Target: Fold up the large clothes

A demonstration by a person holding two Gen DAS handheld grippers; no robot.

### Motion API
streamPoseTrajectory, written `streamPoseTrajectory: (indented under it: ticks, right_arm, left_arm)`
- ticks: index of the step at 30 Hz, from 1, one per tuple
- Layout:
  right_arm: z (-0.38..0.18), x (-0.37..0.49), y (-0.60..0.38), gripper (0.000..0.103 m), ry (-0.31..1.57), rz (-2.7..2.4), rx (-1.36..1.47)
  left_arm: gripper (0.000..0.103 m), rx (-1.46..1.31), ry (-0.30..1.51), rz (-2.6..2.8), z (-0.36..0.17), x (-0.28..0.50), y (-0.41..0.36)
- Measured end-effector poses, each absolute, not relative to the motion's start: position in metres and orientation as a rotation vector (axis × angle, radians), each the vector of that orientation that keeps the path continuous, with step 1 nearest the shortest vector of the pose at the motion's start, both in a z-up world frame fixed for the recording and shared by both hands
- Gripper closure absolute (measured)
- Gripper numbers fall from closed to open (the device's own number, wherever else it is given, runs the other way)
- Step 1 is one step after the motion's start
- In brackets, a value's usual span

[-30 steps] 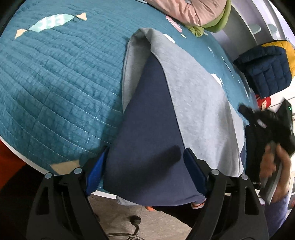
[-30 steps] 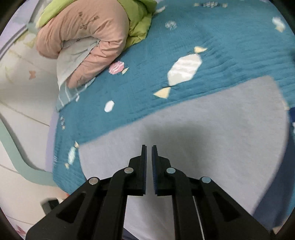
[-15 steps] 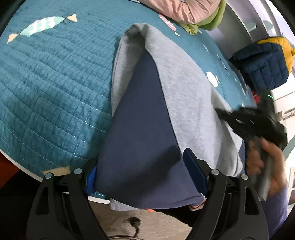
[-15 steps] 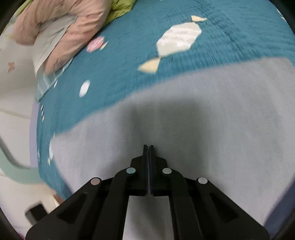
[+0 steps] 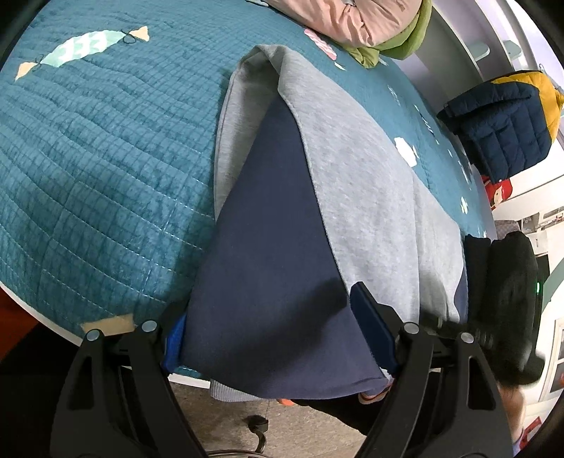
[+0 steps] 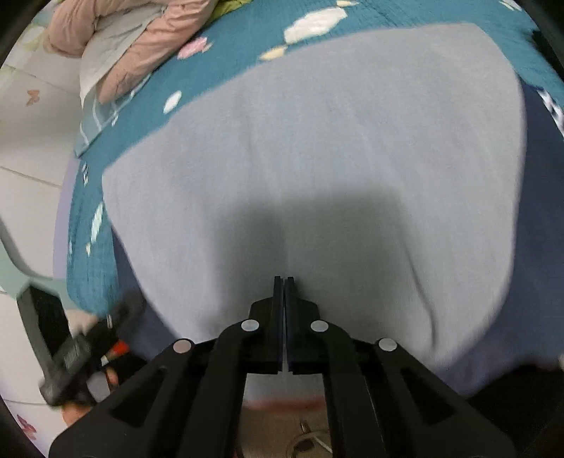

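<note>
A large grey and navy sweatshirt (image 5: 352, 169) lies partly folded on the teal quilted bed (image 5: 105, 141), its navy part (image 5: 275, 282) hanging over the near edge. My left gripper (image 5: 271, 331) is open, its jaws standing wide on either side of the navy part. In the right wrist view the grey cloth (image 6: 317, 141) fills the frame. My right gripper (image 6: 283, 282) is shut with its tips low over the grey cloth; whether it pinches any cloth I cannot tell. The right gripper also shows in the left wrist view (image 5: 504, 282) at the right edge.
A pink and green duvet roll (image 5: 370, 24) lies at the far end of the bed. A navy and yellow puffer jacket (image 5: 504, 119) sits at the right. The floor with a cable (image 5: 257, 429) lies below the bed edge.
My right gripper closed from a small gap to shut and moved nearer along the grey cloth toward the bed's edge. My left gripper stayed open around the navy part.
</note>
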State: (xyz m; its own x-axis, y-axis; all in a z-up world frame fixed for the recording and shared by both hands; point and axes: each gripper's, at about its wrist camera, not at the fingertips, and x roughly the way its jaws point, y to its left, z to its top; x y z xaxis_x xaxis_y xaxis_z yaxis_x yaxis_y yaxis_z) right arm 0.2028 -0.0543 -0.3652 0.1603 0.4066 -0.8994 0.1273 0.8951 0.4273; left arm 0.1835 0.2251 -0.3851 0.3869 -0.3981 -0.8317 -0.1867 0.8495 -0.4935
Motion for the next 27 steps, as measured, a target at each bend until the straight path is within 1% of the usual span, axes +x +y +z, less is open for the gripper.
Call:
streamPoseTrajectory:
  ticks: [1, 5, 8, 9, 10, 13, 16, 19, 20, 21, 22, 23, 24, 25, 27]
  right_arm:
    - [-0.370, 0.196, -0.057, 0.103, 1.422, 0.207, 0.484]
    - [-0.391, 0.186, -0.070, 0.103, 1.363, 0.253, 0.608]
    - [-0.384, 0.185, -0.070, 0.103, 1.352, 0.282, 0.589]
    - [-0.380, 0.183, -0.070, 0.102, 1.337, 0.294, 0.588]
    - [-0.377, 0.178, -0.073, 0.100, 1.324, 0.301, 0.613]
    - [-0.375, 0.173, -0.068, 0.099, 1.316, 0.301, 0.623]
    - [-0.374, 0.166, -0.066, 0.097, 1.315, 0.316, 0.620]
    - [-0.371, 0.162, -0.063, 0.092, 1.296, 0.338, 0.578]
    - [-0.370, 0.165, -0.059, 0.089, 1.289, 0.341, 0.561]
    - [-0.368, 0.163, -0.057, 0.087, 1.277, 0.345, 0.535]
    - [-0.365, 0.160, -0.056, 0.081, 1.264, 0.352, 0.509]
    - [-0.363, 0.158, -0.055, 0.075, 1.254, 0.357, 0.488]
    - [-0.361, 0.159, -0.049, 0.072, 1.240, 0.363, 0.452]
    - [-0.358, 0.158, -0.042, 0.070, 1.227, 0.373, 0.411]
    - [-0.351, 0.153, -0.027, 0.068, 1.190, 0.403, 0.323]
  left_arm:
    - [0.023, -0.577, 1.184, -0.147, -0.386, 0.183, 0.226]
    - [0.023, -0.624, 1.196, -0.154, -0.386, 0.179, 0.232]
    - [0.023, -0.611, 1.227, -0.155, -0.384, 0.172, 0.231]
    - [0.023, -0.616, 1.233, -0.157, -0.384, 0.169, 0.231]
    - [0.023, -0.631, 1.242, -0.159, -0.385, 0.166, 0.230]
    - [0.023, -0.630, 1.263, -0.145, -0.389, 0.158, 0.222]
    - [0.032, -0.629, 1.272, -0.113, -0.389, 0.154, 0.220]
    - [0.048, -0.631, 1.277, -0.083, -0.389, 0.153, 0.225]
    - [0.057, -0.630, 1.280, -0.082, -0.388, 0.153, 0.226]
    - [0.069, -0.646, 1.281, -0.096, -0.387, 0.153, 0.228]
    - [0.074, -0.670, 1.279, -0.110, -0.387, 0.152, 0.230]
    - [0.078, -0.684, 1.275, -0.119, -0.386, 0.151, 0.231]
    - [0.082, -0.679, 1.274, -0.120, -0.385, 0.151, 0.231]
    - [0.083, -0.674, 1.269, -0.122, -0.383, 0.151, 0.230]
    - [0.086, -0.679, 1.260, -0.130, -0.378, 0.150, 0.229]
